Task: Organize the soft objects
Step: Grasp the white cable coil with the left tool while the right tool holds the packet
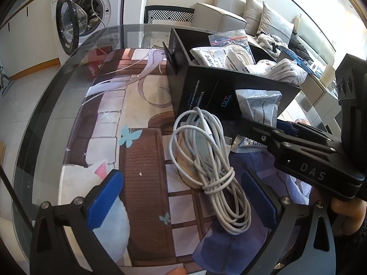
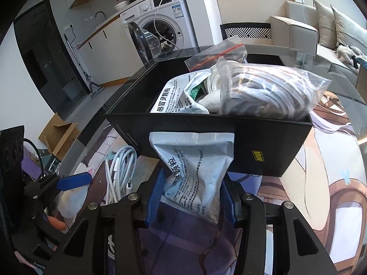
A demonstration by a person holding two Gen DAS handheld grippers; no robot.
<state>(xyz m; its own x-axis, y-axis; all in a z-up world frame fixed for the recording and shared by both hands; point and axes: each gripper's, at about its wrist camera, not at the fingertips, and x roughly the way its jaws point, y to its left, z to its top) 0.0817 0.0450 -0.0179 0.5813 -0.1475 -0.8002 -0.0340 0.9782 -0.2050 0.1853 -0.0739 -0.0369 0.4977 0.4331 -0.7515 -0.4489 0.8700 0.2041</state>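
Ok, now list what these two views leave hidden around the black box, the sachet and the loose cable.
1. Black box floor: right wrist view, covered by the bagged cable and a printed packet.
2. Sachet grip: right wrist view, it sits between the right gripper pads, but whether they press it is unclear.
3. Sachet's lower end: left wrist view, behind the right gripper.
4. White cable near end: right wrist view, behind the gripper's frame.

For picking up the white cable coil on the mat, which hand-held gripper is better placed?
Left. The left hand-held gripper is open, with the white cable coil between its fingers. The right hand-held gripper already has a pale sachet between its pads.
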